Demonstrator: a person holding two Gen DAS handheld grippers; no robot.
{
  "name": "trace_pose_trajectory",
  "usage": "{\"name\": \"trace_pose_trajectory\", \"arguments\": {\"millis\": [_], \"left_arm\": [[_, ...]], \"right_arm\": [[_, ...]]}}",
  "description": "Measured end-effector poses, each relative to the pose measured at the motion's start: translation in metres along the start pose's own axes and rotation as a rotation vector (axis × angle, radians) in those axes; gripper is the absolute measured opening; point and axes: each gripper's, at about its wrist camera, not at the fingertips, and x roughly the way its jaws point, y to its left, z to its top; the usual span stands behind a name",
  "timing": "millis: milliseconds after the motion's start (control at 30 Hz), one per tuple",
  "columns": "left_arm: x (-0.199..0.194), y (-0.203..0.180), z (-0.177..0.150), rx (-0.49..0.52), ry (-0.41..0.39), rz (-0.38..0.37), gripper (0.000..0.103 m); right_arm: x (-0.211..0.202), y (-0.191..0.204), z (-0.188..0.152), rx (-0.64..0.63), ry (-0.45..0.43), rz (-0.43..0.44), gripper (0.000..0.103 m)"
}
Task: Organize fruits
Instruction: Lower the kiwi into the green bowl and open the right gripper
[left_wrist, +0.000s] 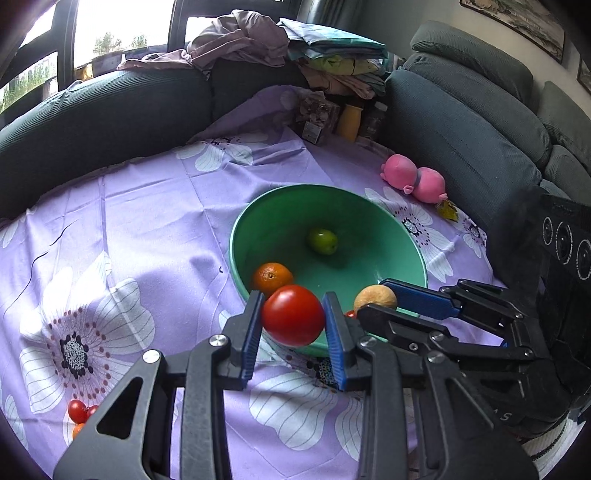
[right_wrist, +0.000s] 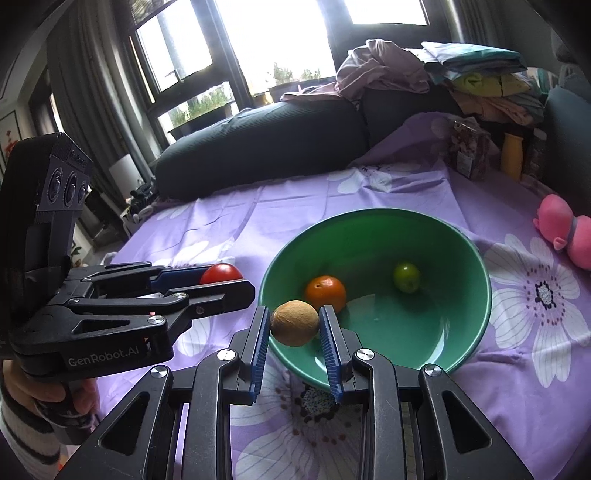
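Observation:
A green bowl sits on the purple flowered cloth. Inside it lie an orange and a small green fruit. My left gripper is shut on a red tomato at the bowl's near rim. My right gripper is shut on a round tan fruit, also held over the near rim. The two grippers are side by side, the left one to the left.
Small red tomatoes lie on the cloth at the near left. A pink plush toy lies right of the bowl. A yellow bottle and a packet stand at the back. Dark sofa cushions border the cloth.

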Motion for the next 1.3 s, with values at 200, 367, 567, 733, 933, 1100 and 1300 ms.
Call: {"name": "trace_pose_trajectory", "arguments": {"millis": [200,367,567,733,933,1100,1300], "left_arm": [[0.016,-0.002,0.004,0.014,0.024,-0.002,0.032],[0.027,-0.005,0.003,0.032,0.047,0.004,0.032],[0.033,-0.005,0.002,0.039,0.058,0.006,0.032],[0.036,-0.003,0.000,0.037,0.067,0.013,0.032],[0.036,-0.002,-0.001,0.036,0.068,0.014,0.032],[0.035,-0.002,-0.003,0.031,0.068,0.012,0.033],[0.028,-0.003,-0.006,0.021,0.067,0.019,0.042]], "right_arm": [[0.005,-0.012,0.001,0.019,0.003,-0.015,0.030],[0.010,-0.019,0.001,0.031,0.013,-0.026,0.030],[0.014,-0.024,-0.001,0.036,0.021,-0.031,0.030],[0.014,-0.024,-0.001,0.038,0.024,-0.034,0.030],[0.017,-0.026,-0.003,0.043,0.035,-0.044,0.030],[0.017,-0.028,-0.003,0.056,0.048,-0.060,0.030],[0.015,-0.029,-0.004,0.066,0.057,-0.073,0.030]]}}
